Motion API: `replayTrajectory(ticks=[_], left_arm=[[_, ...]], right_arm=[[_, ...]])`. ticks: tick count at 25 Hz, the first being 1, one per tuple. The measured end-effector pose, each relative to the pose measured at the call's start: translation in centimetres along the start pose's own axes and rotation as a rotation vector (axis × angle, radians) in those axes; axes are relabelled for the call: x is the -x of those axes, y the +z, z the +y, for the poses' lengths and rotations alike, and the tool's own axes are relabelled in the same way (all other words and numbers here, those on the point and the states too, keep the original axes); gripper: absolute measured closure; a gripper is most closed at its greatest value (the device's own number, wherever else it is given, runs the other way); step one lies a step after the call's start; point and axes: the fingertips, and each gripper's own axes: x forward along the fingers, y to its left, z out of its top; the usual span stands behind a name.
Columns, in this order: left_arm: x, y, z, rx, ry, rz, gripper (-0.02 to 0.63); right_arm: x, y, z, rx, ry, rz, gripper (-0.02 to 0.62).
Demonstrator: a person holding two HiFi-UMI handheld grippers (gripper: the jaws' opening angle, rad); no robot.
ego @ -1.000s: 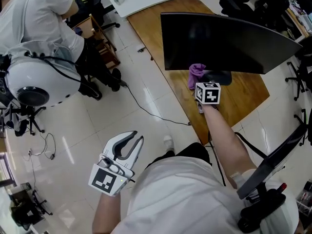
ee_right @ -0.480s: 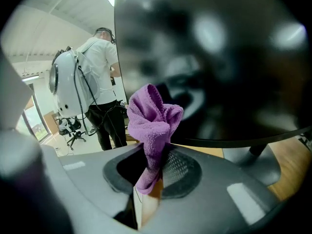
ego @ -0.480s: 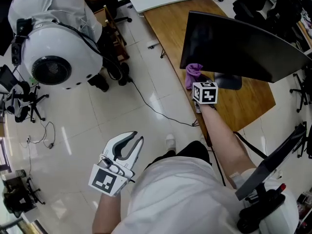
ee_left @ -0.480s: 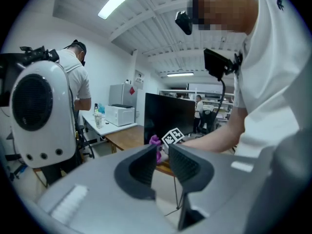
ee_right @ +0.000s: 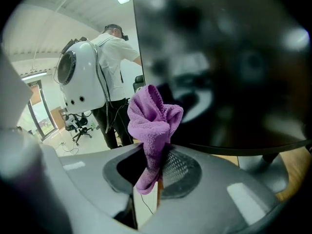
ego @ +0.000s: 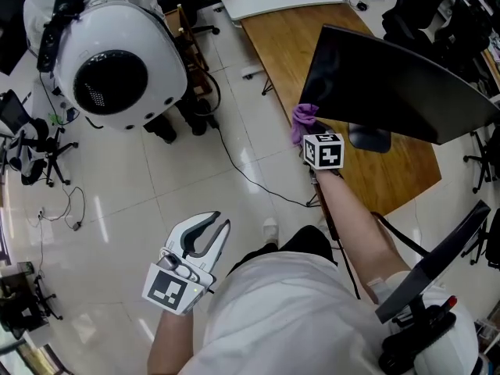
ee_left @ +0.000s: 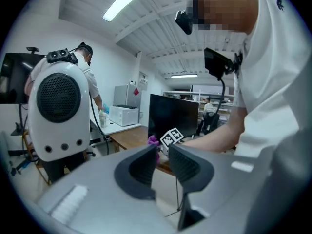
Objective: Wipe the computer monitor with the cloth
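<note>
The black computer monitor (ego: 398, 84) stands on a wooden desk (ego: 285, 41). My right gripper (ego: 309, 136) is shut on a purple cloth (ego: 303, 119), which sits at the monitor's lower left corner. In the right gripper view the bunched cloth (ee_right: 153, 113) sticks up from between the jaws of the right gripper (ee_right: 158, 152), close to the dark screen (ee_right: 229, 72). My left gripper (ego: 221, 223) hangs low over the floor, away from the desk, with a narrow gap between its jaws and nothing in them. The left gripper view shows its fingertips (ee_left: 163, 152) with the monitor (ee_left: 173, 116) beyond.
A person wearing a white domed backpack (ego: 117, 65) stands on the tiled floor left of the desk. A black cable (ego: 250, 170) runs across the floor to the desk's edge. The monitor's base (ego: 369, 139) rests on the desk. A white table (ego: 258, 2) lies beyond.
My right gripper has carried the cloth leftward along the monitor's lower edge to its left corner. The person with the backpack has come closer. The left gripper has stayed still.
</note>
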Motion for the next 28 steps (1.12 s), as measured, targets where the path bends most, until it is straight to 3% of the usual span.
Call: replayTrajectory(ticks=[8,28], left_arm=[[-0.8,-0.1,-0.3,0.002,-0.027,-0.02,0.509],[-3.0,0.9,-0.5,0.015,-0.128,-0.109,0.509]], right_arm=[[1.5,1.6,0.5,0.022,0.013,-0.015,0.528],[9.5,14.1,3.4,0.089,0.059,-0.137,0.528]])
